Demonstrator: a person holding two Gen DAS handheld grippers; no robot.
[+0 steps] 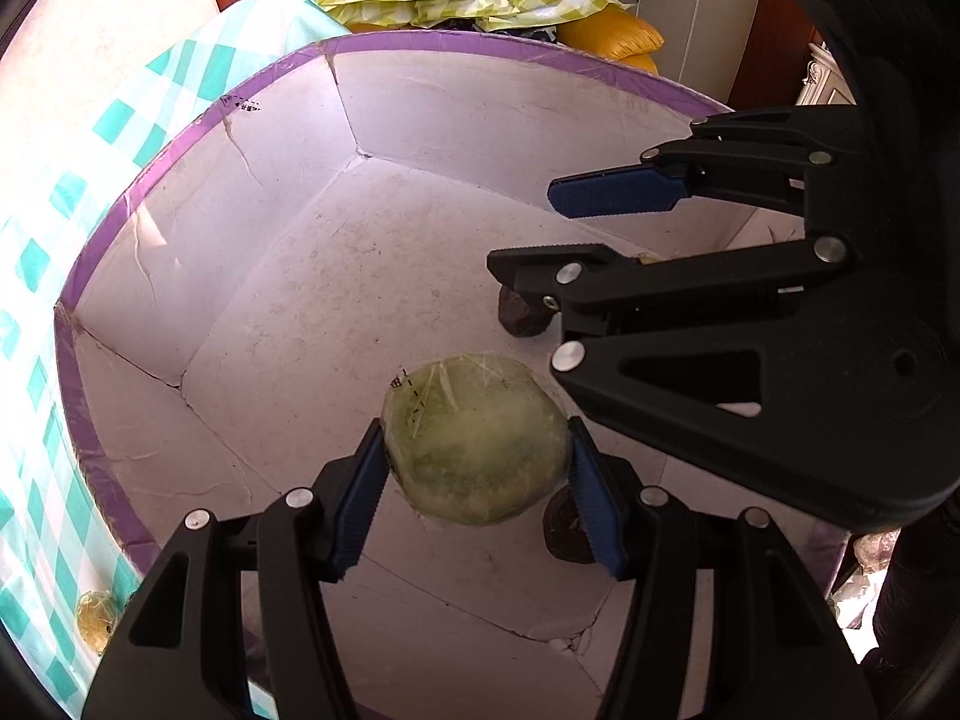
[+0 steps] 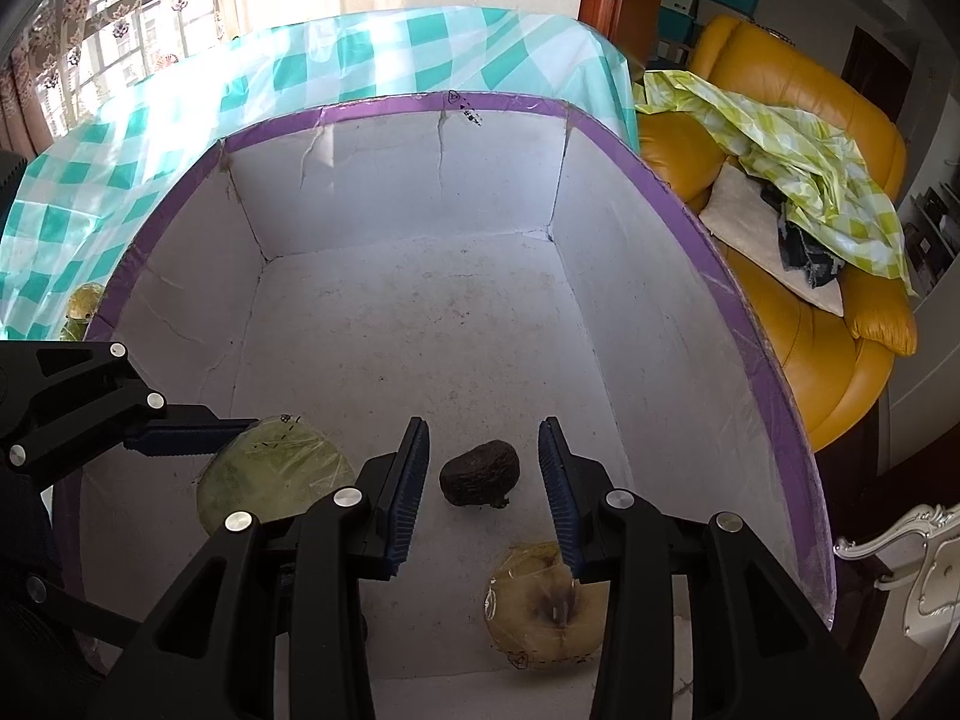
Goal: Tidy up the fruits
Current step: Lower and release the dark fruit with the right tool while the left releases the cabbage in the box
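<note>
Left claw (image 1: 477, 495): pads set against both flanks of the wrapped green fruit (image 1: 477, 444), closed to the fruit's width; the fruit sits low over, or on, the floor of the box (image 1: 198, 138); contact with the floor cannot be told.
Right claw (image 2: 486, 498): spread wide, gripping nothing; empty span between the pads.
Dark fruit (image 2: 477, 473): directly ahead of the right claw, between the lines of its two fingers but touching neither; long axis runs roughly across the claw's opening.
Yellow wrapped fruit (image 2: 543, 606): beneath the right claw's right finger, nearer the wrist than the dark fruit; partly hidden.
Key relation: the green fruit lies within the left claw, just to the left of the right claw; judged next step is release inside the box, and the left claw alone governs it.
Outlying fruit (image 1: 96, 615): outside the box wall, on the checked counter (image 2: 384, 54), left of the left claw.
</note>
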